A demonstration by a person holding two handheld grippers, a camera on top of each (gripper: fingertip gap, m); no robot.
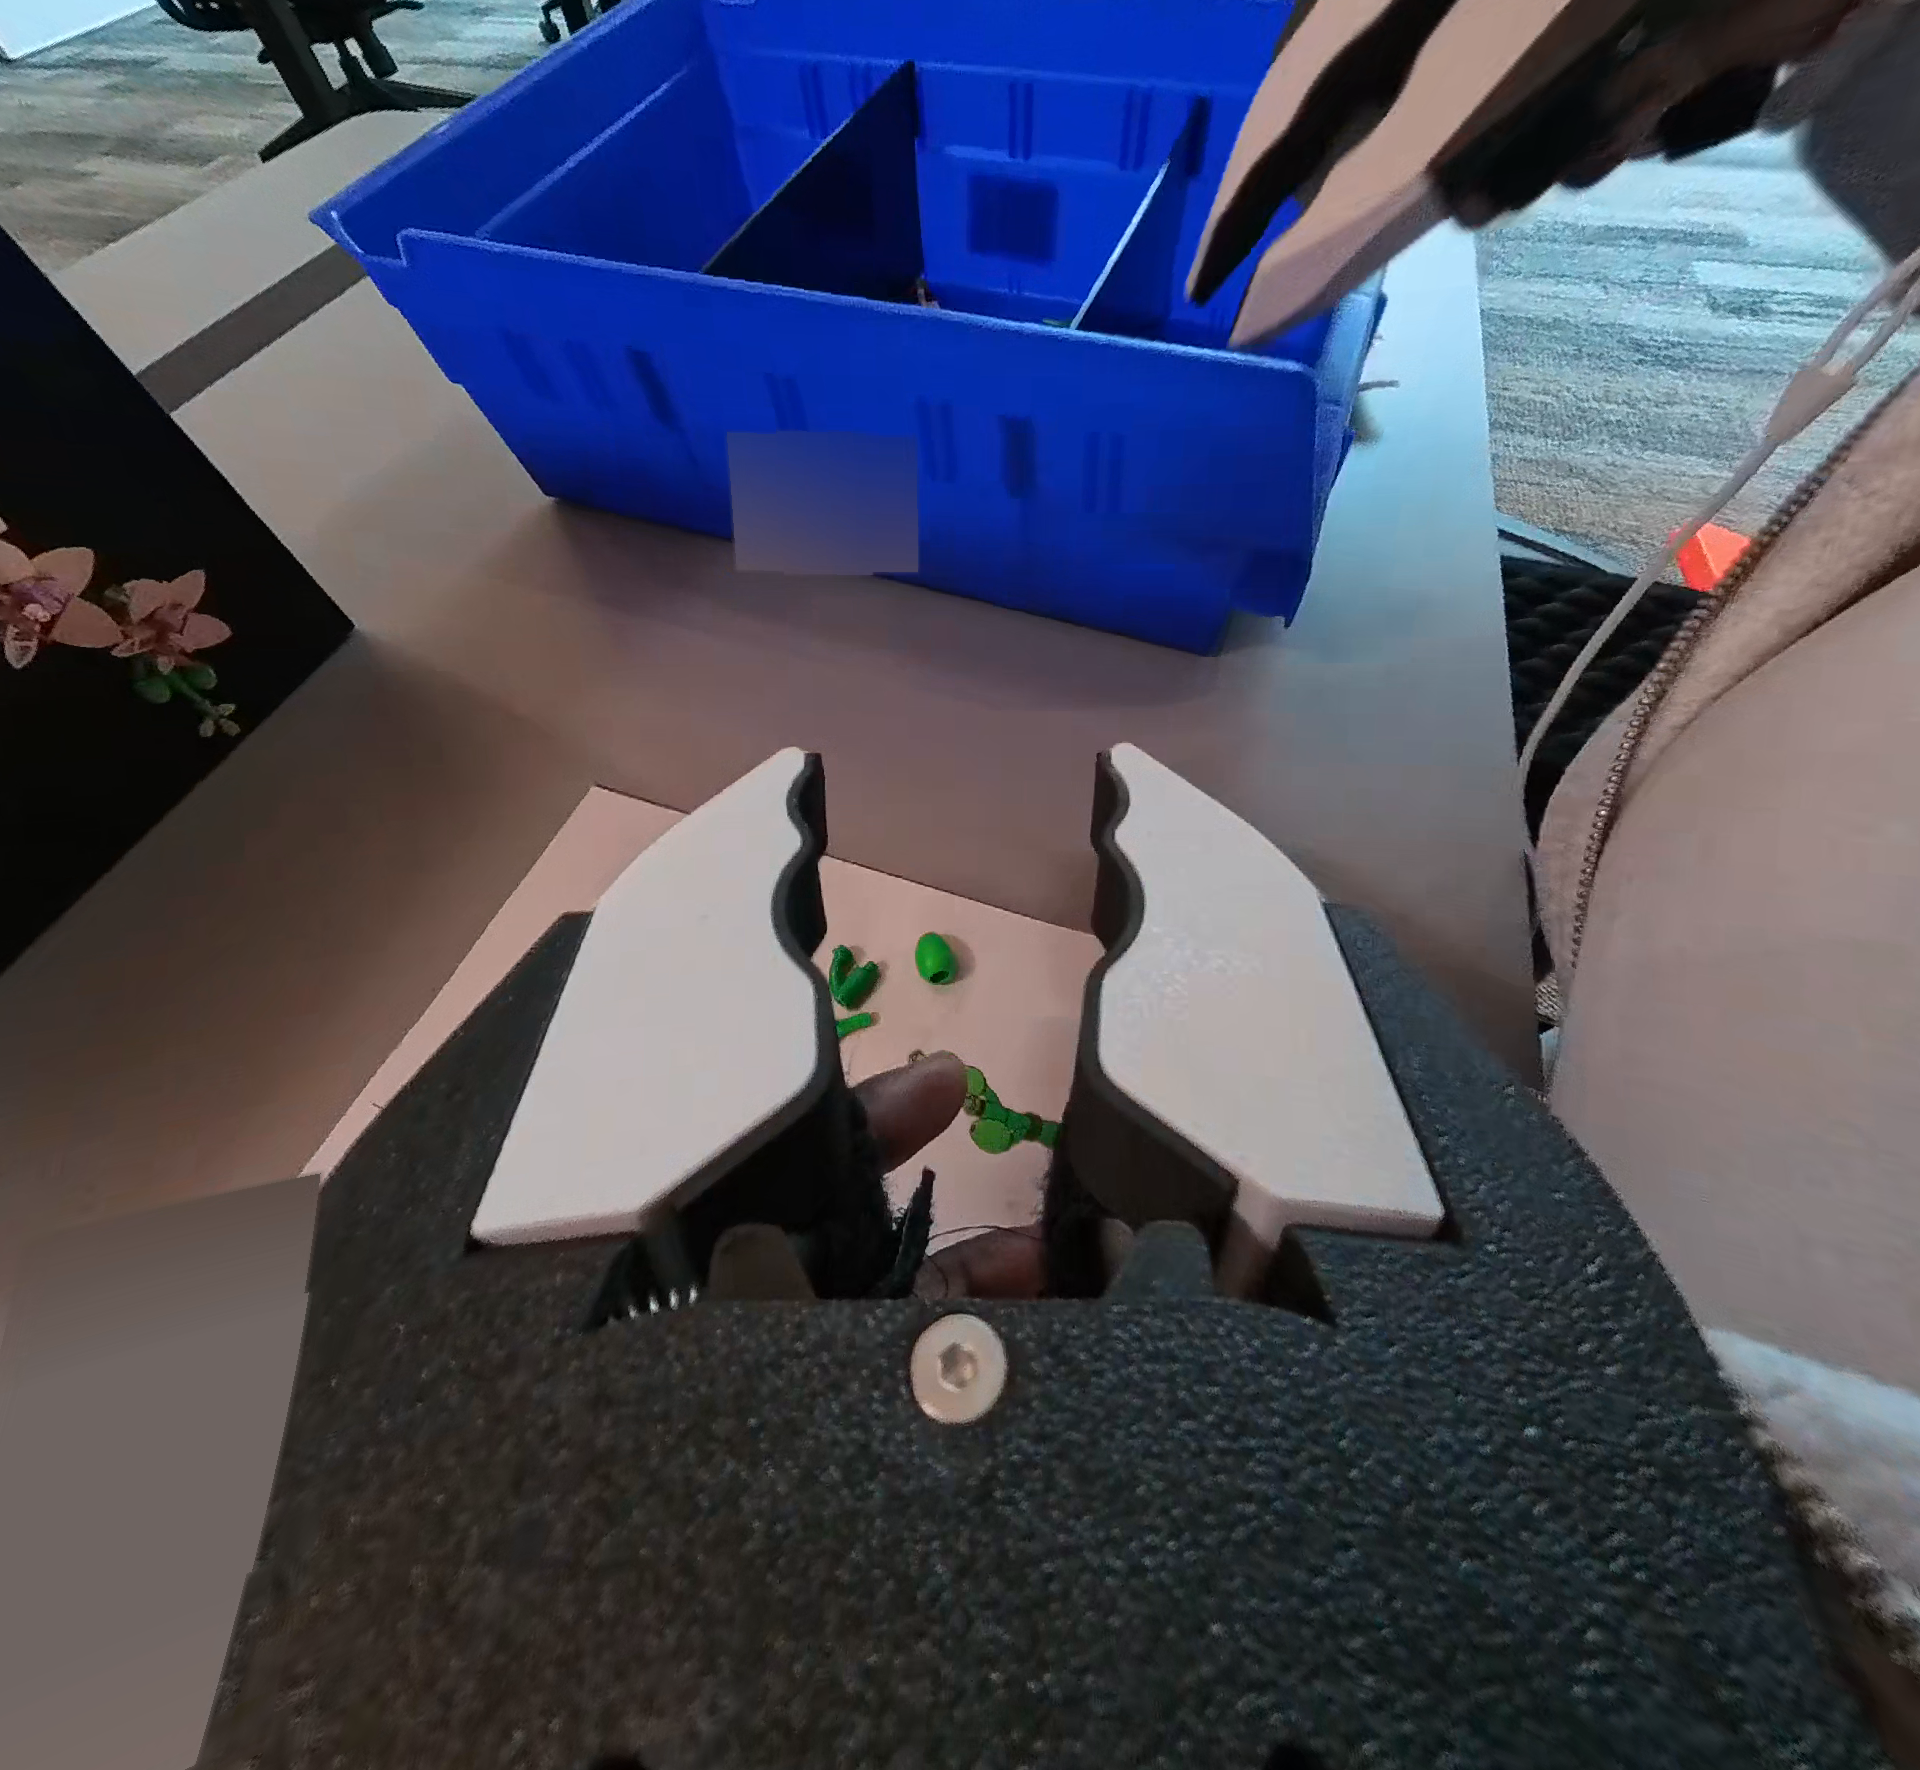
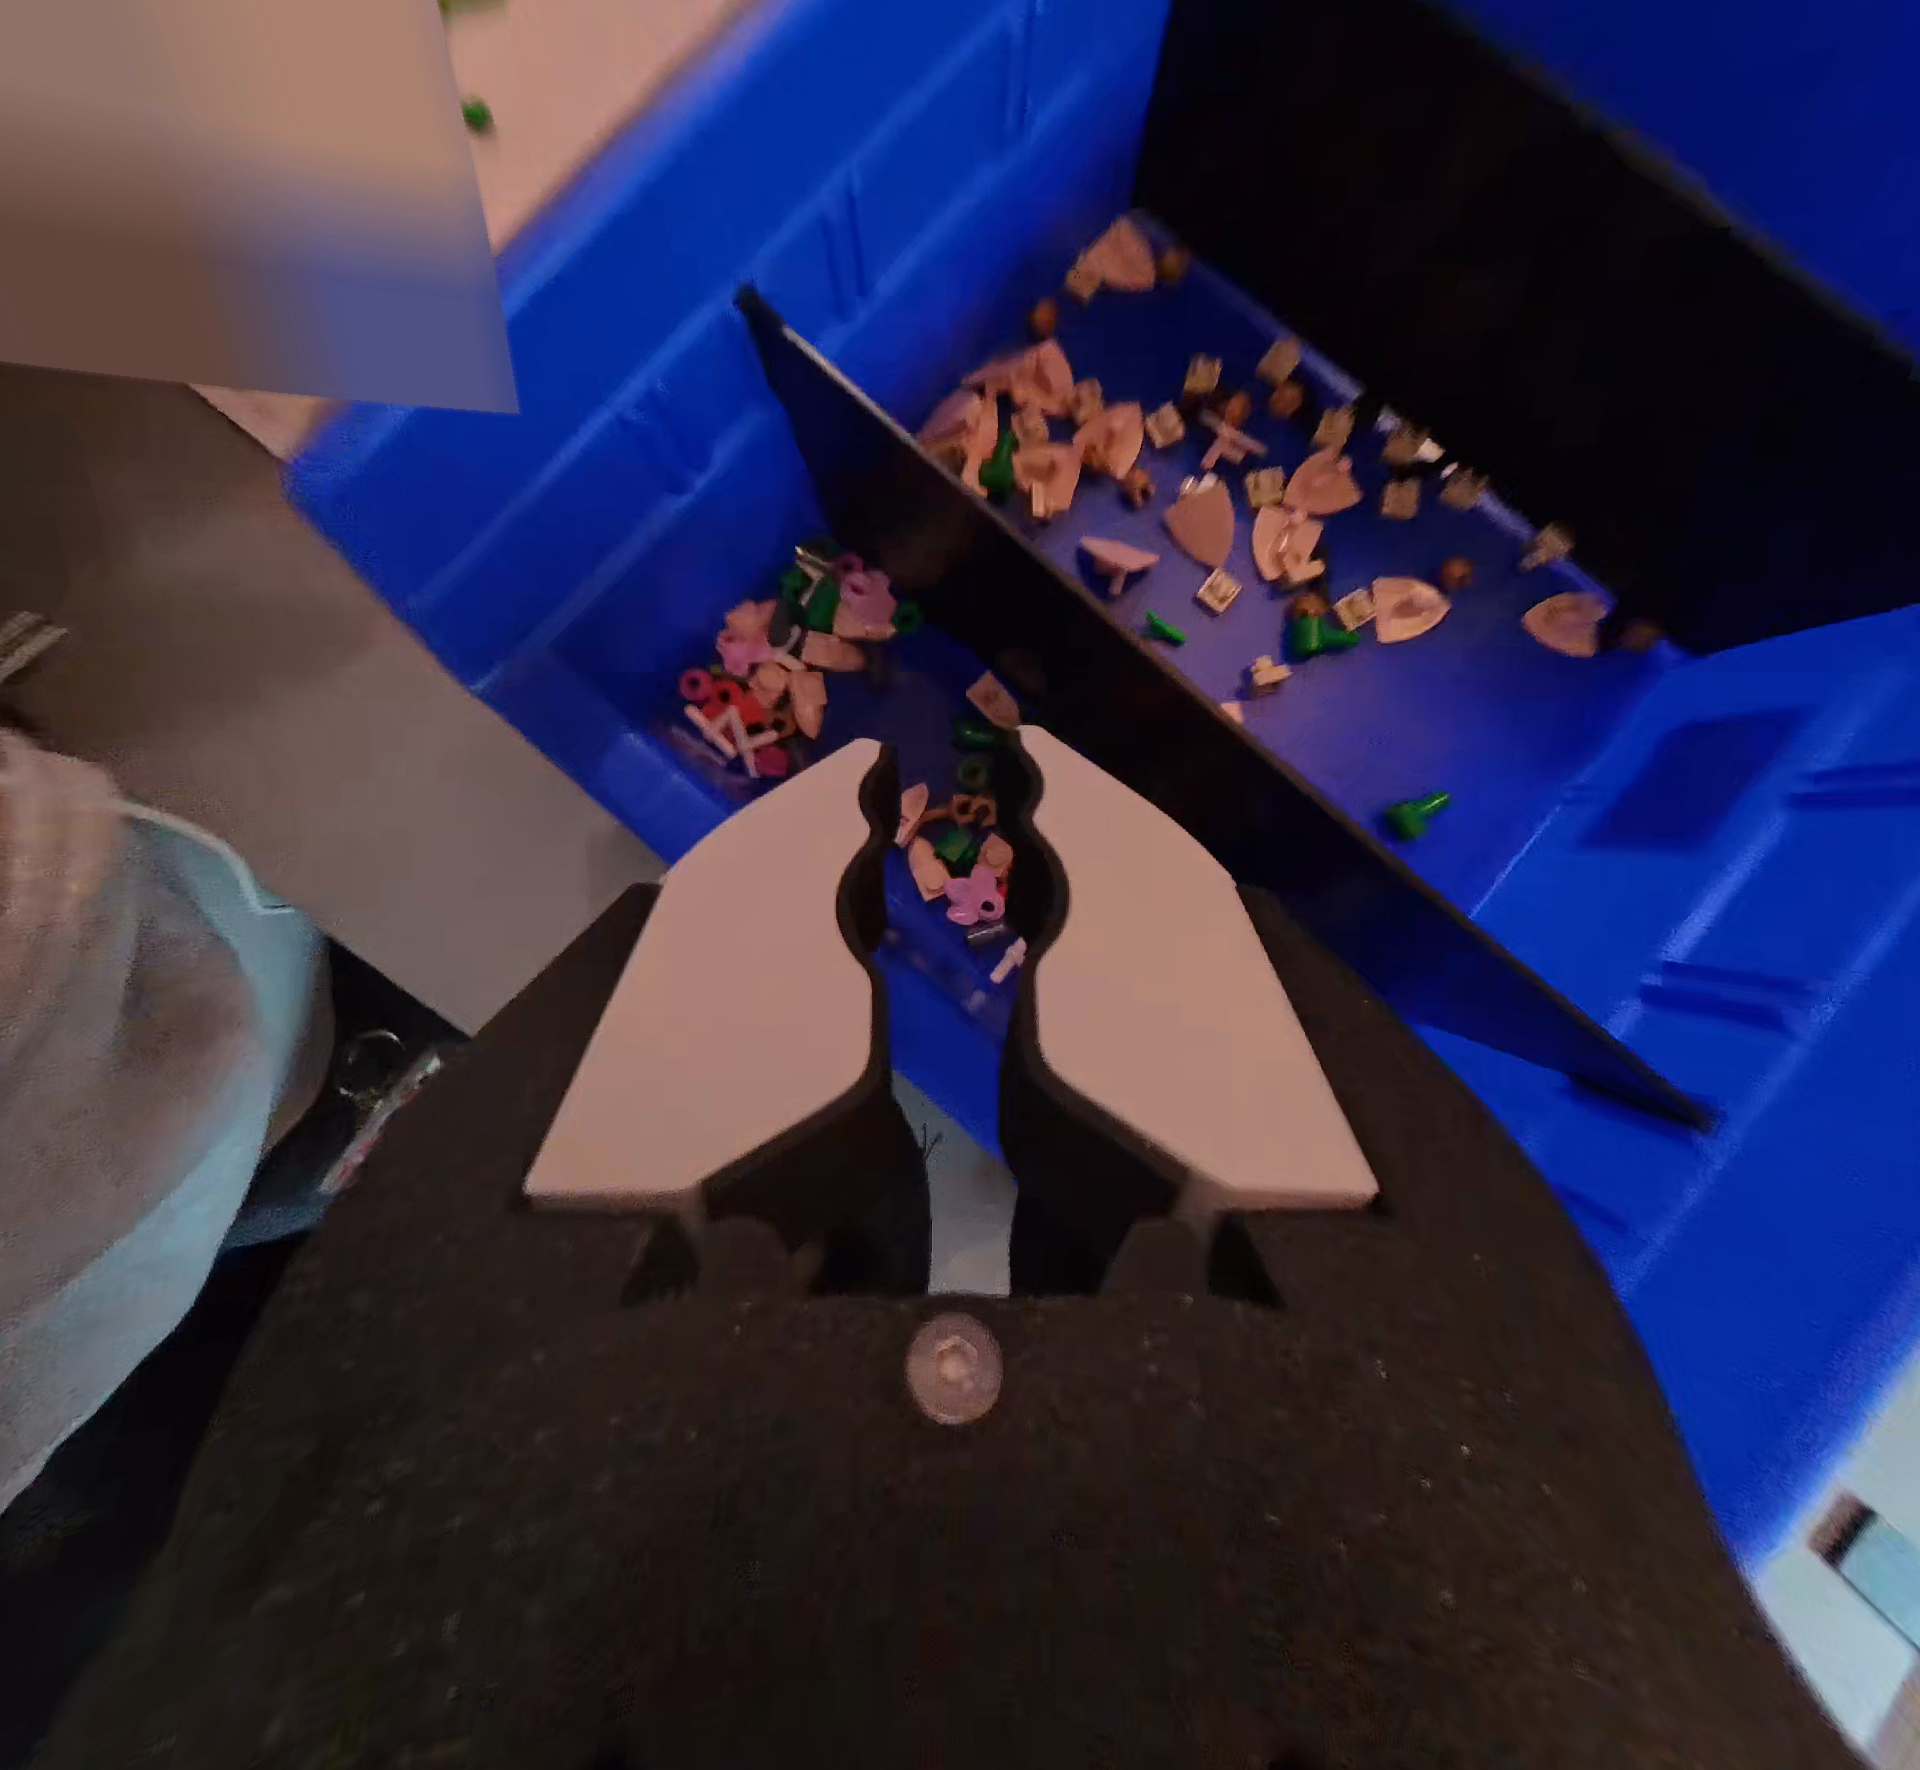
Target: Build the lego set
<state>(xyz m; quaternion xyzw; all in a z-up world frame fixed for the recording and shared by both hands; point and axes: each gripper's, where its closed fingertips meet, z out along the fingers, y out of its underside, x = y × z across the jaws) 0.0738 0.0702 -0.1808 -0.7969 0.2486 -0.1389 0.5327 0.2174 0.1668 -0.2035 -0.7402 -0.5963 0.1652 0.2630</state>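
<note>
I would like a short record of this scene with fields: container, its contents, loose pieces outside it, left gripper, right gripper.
container: blue plastic bin with dark dividers, on a beige table
contents: small pale, pink, red and green lego pieces in two compartments
loose pieces outside: few green lego pieces on a white sheet
left gripper: open, empty, above the sheet
right gripper: open, narrow gap, empty, over the bin's end compartment, pointing down at the mixed pile

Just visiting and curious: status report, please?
Left gripper open over green lego bits. Right gripper open, empty, above blue plastic divided bin of small pieces. Black divider close beside.
</note>
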